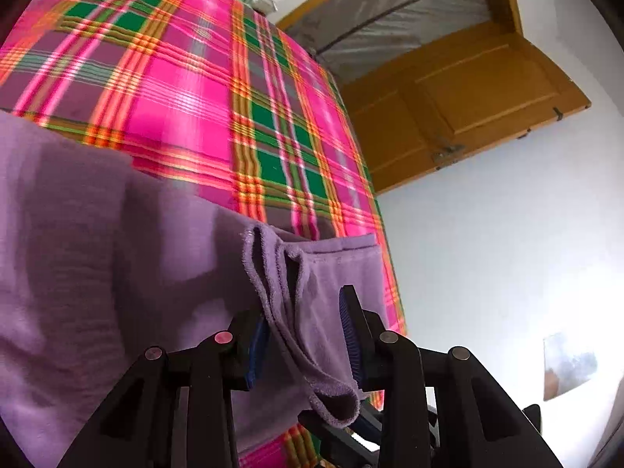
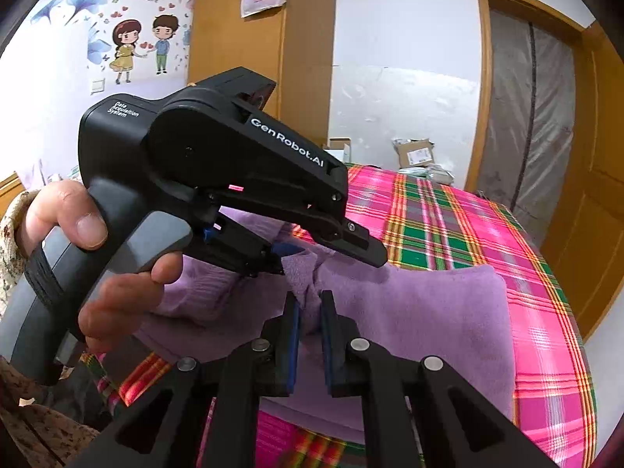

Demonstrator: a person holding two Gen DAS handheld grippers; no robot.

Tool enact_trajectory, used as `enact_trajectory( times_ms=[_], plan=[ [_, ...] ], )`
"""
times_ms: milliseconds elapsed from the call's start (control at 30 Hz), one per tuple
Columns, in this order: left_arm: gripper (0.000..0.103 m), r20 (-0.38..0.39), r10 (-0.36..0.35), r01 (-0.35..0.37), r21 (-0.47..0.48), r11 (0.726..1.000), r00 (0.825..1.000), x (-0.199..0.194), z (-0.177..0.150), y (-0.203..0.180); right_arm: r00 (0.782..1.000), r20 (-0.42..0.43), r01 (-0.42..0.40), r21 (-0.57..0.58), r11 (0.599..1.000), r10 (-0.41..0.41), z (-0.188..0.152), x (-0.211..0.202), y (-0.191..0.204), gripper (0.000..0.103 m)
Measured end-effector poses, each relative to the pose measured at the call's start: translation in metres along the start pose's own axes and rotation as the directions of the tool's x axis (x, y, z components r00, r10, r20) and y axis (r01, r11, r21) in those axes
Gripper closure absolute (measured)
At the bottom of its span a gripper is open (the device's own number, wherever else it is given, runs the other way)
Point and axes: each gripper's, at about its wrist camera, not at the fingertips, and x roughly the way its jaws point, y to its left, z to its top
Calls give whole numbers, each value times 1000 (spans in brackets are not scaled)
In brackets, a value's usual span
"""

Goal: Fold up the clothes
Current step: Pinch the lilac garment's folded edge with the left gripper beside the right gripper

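Our left gripper (image 1: 308,335) has its jaws spread, a bunched hem of the purple garment (image 1: 97,273) hanging loosely between them at lower centre, draped against the left pad; we cannot tell that the pads press it. Our right gripper (image 2: 310,335) has its jaws drawn close, pinching a raised fold of the same garment at lower centre of its view. From there the garment spreads right and upward across the pink plaid bedspread (image 2: 448,218). At the left of that frame, a hand (image 2: 78,257) grips the other gripper's handle. A wooden door (image 1: 468,105) stands at upper right of the left view.
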Motion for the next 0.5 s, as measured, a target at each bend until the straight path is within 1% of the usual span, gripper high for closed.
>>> enact_trajectory(
  times_ms=[100,233,267,300,333,433,467,500],
  plan=[
    [69,11,14,-14,3,1000,1000,0,-1,3,1000,-2,-17,-2,1000,17,0,5,4,93],
    [69,-30,4,-6,-47,999,1000,7,0,16,999,-19,-37,7,999,37,-3,11,7,93],
    [70,-34,15,-16,-44,999,999,8,0,17,999,-27,-41,11,999,41,-4,13,5,93],
    [79,-39,26,-27,-40,999,999,9,-1,18,998,-34,-43,15,999,43,-5,15,4,93],
    [81,-47,38,-40,-33,999,998,11,-1,18,998,-39,-43,19,999,43,-6,17,2,93],
    [81,-57,46,-48,-38,998,997,16,0,21,997,-57,-42,33,999,44,-9,20,-3,92],
    [84,-57,49,-51,-33,998,997,16,-1,21,997,-64,-40,38,998,43,-10,20,-4,92],
    [97,-56,53,-54,-28,998,997,16,-2,21,997,-71,-39,45,998,42,-11,20,-5,92]
  ],
)
